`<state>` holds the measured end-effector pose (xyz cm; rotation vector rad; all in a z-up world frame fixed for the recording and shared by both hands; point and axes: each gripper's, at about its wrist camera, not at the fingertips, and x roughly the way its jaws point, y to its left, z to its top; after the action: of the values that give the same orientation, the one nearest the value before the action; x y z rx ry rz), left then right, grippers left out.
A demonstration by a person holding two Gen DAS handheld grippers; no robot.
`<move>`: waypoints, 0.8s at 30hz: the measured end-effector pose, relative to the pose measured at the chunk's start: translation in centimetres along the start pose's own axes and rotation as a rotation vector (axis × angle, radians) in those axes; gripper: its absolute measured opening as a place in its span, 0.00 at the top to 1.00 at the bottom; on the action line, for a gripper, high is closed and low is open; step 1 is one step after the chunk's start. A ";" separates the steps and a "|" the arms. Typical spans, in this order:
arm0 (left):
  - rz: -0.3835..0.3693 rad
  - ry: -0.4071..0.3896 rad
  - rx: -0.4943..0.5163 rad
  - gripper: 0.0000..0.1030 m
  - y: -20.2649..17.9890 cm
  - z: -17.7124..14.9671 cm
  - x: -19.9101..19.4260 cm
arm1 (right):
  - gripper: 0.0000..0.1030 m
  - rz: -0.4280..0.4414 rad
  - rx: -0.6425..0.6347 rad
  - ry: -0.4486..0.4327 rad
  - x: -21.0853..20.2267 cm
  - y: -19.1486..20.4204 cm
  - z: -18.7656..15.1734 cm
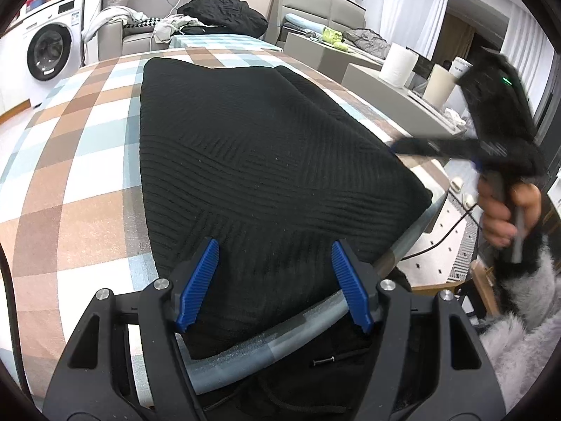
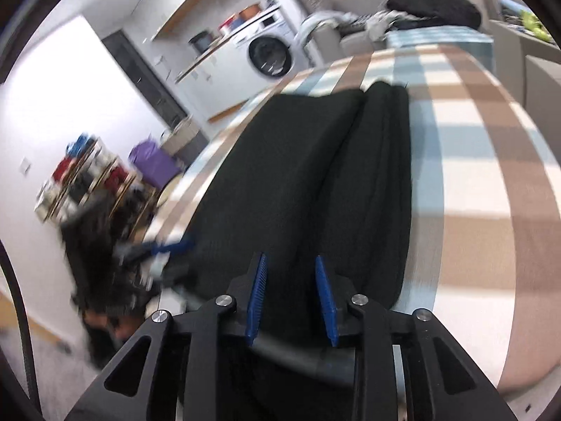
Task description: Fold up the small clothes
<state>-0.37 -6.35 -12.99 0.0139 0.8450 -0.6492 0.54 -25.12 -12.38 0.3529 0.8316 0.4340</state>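
Black ribbed knit garment [image 1: 266, 161] lies folded at the counter's [image 1: 70, 182] near edge; both claws, left [image 1: 273, 282] and right [image 2: 291, 298], gape empty (next: another fold, probably).

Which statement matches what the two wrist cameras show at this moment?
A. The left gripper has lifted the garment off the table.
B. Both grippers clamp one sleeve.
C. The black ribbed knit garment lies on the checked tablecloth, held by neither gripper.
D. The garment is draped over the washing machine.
C: the black ribbed knit garment lies flat on the checked tablecloth, and the left gripper and right gripper both have their fingers apart and empty.
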 end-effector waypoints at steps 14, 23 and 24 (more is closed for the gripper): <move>-0.004 -0.046 -0.026 0.37 0.6 0.5 -0.6 | 0.94 -0.152 0.013 -0.060 4.3 -0.3 5.7; 0.019 -0.033 -0.024 0.37 0.4 0.6 0.0 | 0.77 -0.119 0.080 0.013 4.0 -2.8 4.7; 0.017 -0.035 -0.028 0.37 0.5 0.6 0.0 | 0.73 -0.095 0.079 0.023 3.4 -2.5 4.1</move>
<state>0.36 -6.10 -12.73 -0.0152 0.8194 -0.6196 6.36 -26.13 -13.13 0.3802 0.8854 0.3182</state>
